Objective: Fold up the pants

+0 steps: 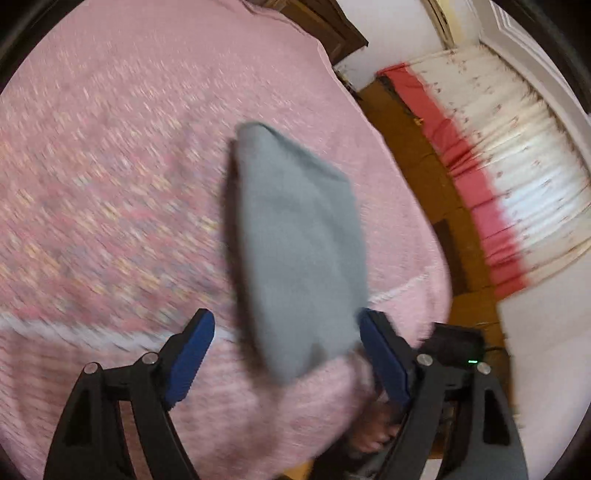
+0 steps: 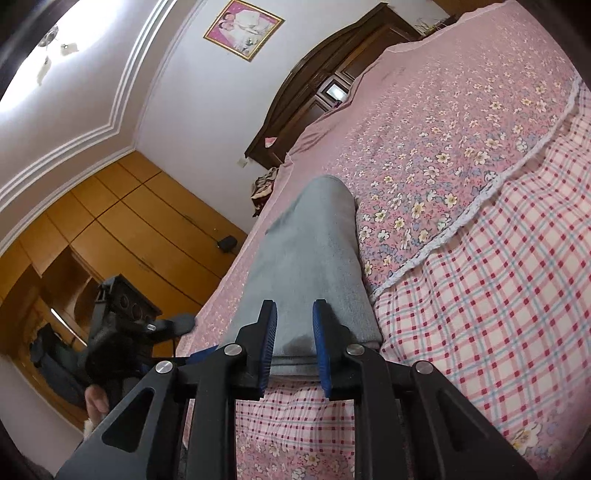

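The grey pants (image 2: 314,258) lie folded into a long narrow stack on my bed, running lengthwise away from the right wrist camera. The nearer end sits on the pink-and-white checked part of the bedspread (image 2: 480,295), and the far, rounded end reaches onto the pink flowered part, close to the bed's left edge. At the near end I can see several layers stacked on each other.

My right gripper (image 2: 294,339) sits at that near end, its two blue pads set a narrow gap apart, with the layered edge of the cloth showing between them. I cannot tell whether the pads are pressing the fabric or only framing it.

From the left wrist camera the picture is blurred. There the pants (image 1: 299,240) appear as a grey wedge on the pink cover, their near end lying between the fingers of my left gripper (image 1: 286,354). Its jaws stand wide apart; the right blue pad is just beside the cloth's edge, and the left pad is well clear of it.

In the right view the left gripper (image 2: 147,328) shows as a dark shape off the bed's left side.

Around the bed I see a dark wooden headboard (image 2: 325,85), a framed picture (image 2: 243,27) on the white wall above it, and orange wooden wardrobe doors (image 2: 129,221) at the left. The left view shows a red and white curtain (image 1: 498,166).
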